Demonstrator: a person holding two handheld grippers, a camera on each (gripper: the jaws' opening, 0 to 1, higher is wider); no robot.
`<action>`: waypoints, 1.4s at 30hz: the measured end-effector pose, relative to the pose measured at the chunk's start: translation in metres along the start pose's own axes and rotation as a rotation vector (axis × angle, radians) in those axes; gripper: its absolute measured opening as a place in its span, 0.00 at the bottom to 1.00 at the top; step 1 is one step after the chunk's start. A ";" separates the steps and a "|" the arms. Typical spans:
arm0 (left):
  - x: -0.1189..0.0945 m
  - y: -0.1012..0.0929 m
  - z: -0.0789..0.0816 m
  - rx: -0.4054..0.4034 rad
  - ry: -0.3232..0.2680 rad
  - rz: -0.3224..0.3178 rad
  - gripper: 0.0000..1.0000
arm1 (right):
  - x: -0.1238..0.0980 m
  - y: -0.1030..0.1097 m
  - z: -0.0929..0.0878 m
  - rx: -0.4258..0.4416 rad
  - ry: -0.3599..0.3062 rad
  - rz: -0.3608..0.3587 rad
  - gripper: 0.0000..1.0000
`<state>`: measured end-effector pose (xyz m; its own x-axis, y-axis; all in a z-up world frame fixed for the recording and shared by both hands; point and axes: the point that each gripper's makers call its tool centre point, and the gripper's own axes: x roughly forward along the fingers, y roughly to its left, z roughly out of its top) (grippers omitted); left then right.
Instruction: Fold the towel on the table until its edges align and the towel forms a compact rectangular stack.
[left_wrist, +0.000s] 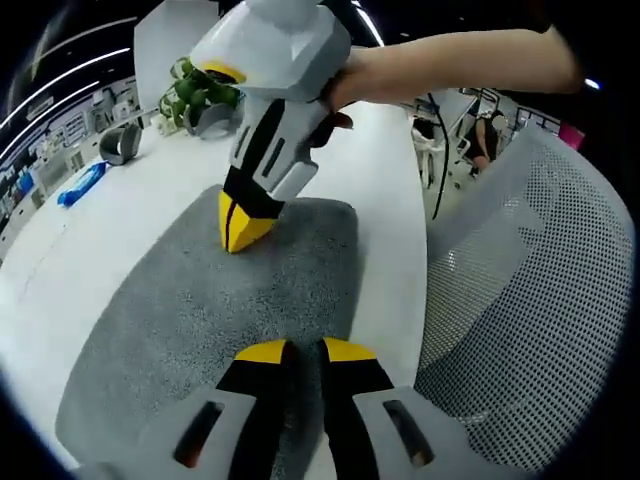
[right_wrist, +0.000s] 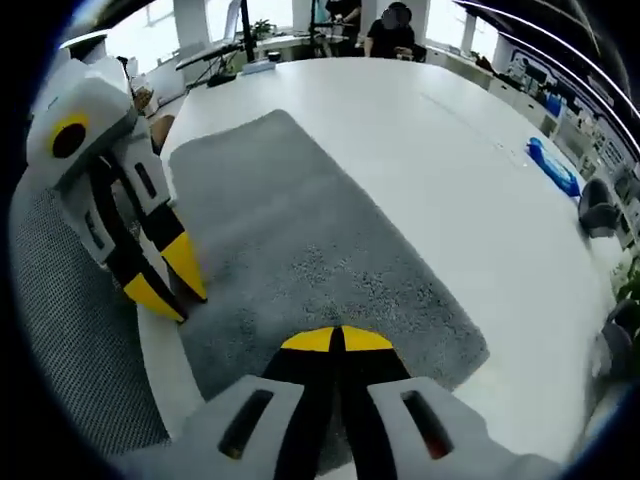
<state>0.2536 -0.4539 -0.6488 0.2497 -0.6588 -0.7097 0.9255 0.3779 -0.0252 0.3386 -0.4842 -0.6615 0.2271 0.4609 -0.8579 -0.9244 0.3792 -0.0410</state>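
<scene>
Lying lengthwise between both grippers, towel (right_wrist: 320, 240) spans the table (right_wrist: 450, 130); right gripper (right_wrist: 338, 340) pinched shut atop one short end, left gripper (left_wrist: 305, 350) narrowly parted at the opposite end.

Towel (right_wrist: 320, 250) flat on table (right_wrist: 470, 160), tongs at opposite ends

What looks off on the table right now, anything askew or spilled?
Nothing stands out. The grey towel lies flat on the white table, no spill or damage visible. The left tool and the right tool rest at opposite ends of it. A blue item sits apart from the towel.
</scene>
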 end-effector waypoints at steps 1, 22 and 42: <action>-0.001 0.001 0.000 0.002 -0.002 -0.001 0.13 | -0.002 -0.001 0.002 0.001 -0.005 0.003 0.00; 0.005 -0.012 0.000 0.566 0.168 0.099 0.04 | 0.002 0.001 -0.001 -0.331 0.304 -0.155 0.00; -0.002 0.009 -0.007 0.640 0.240 0.178 0.03 | -0.002 -0.004 -0.005 -0.069 0.166 -0.186 0.00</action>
<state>0.2594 -0.4449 -0.6529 0.4110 -0.4329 -0.8023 0.8806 -0.0389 0.4722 0.3405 -0.4905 -0.6618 0.3467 0.2482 -0.9046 -0.8916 0.3866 -0.2357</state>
